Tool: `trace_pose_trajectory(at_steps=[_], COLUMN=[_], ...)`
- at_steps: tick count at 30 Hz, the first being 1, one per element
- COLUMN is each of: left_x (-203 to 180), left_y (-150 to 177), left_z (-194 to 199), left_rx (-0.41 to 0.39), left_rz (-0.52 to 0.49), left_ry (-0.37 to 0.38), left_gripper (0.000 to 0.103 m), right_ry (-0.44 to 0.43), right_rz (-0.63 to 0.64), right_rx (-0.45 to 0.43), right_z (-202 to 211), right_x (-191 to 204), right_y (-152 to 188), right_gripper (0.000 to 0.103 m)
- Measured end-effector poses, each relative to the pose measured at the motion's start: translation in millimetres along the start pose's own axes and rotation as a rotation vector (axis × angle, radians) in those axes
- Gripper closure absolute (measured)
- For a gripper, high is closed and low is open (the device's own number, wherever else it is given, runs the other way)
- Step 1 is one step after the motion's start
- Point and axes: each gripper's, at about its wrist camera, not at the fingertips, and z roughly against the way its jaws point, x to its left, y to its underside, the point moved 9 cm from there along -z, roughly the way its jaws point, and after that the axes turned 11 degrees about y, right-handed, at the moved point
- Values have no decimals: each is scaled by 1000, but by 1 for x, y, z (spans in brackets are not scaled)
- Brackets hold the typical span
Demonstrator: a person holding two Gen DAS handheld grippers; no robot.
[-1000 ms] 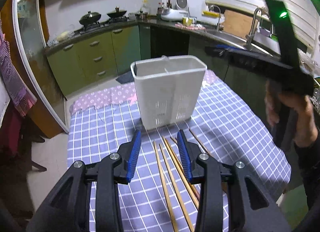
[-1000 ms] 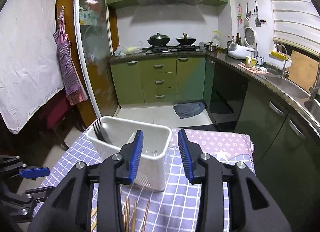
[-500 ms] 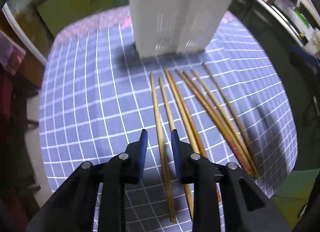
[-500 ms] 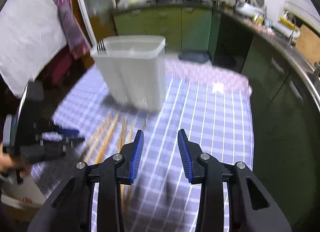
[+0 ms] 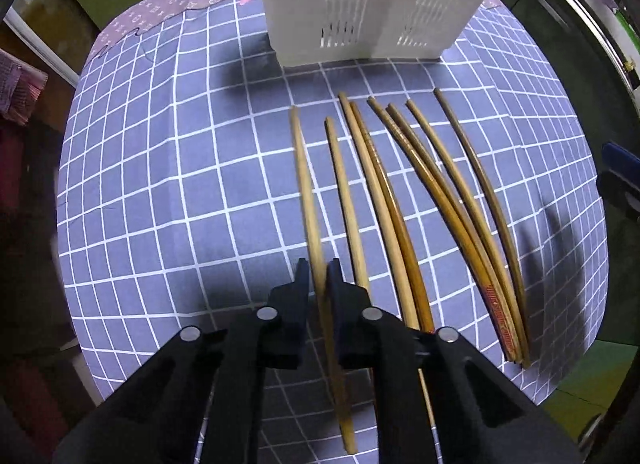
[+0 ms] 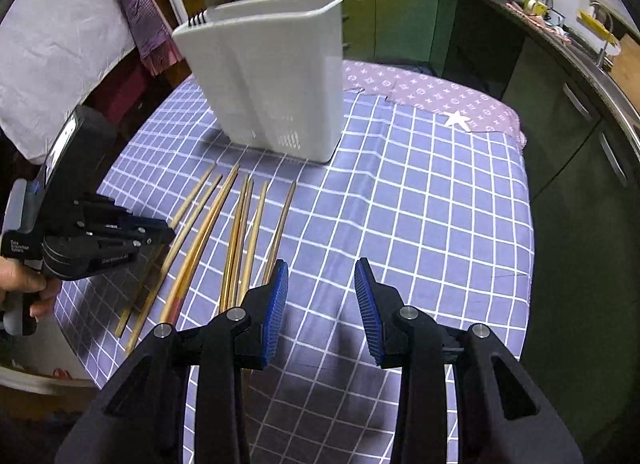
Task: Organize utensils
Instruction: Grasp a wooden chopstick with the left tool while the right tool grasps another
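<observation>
While right gripper (image 6: 321, 296) gapes, left gripper (image 5: 318, 284) seemingly pinches leftmost chopstick (image 5: 306, 192).

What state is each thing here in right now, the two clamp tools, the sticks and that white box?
Left gripper: shut on the leftmost chopstick.
Right gripper: open, holding nothing, above the checked cloth.
Other chopsticks: lying flat on the cloth, side by side.
White utensil holder: upright; black fork tines at its rim.

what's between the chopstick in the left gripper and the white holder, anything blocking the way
Nothing visible does. The left gripper is closed on the leftmost chopstick, and only bare checked tablecloth lies between its far tip and the white holder. The other chopsticks lie off to its right, apart from that path.
</observation>
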Motion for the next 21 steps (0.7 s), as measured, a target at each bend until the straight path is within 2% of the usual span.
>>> trace_pose_trajectory(at_steps=[4, 5, 6, 10, 15, 21], left_x=[-3, -4, -2, 9, 14, 16], left_y=[-4, -5, -5, -7, -9, -9], left_z=[-3, -3, -2, 9, 33, 61], left_rx=[5, 5, 6, -33, -110, -185], left_rz=[3, 6, 9, 15, 10, -10], left_ry=[-2, 1, 5, 11, 26, 37], left_gripper=[95, 95, 95, 96, 96, 96], right_ry=[-29, -33, -40, -53, -60, -20], right_rz=[20, 25, 26, 41, 48, 63], right_rx=[59, 72, 88, 168, 228, 274], right_z=[-13, -16, -20, -40, -64, -86], right_x=[14, 17, 20, 34, 48, 56], right_y=[2, 2, 1, 0, -4, -12], right_gripper=[68, 71, 79, 89, 89, 89])
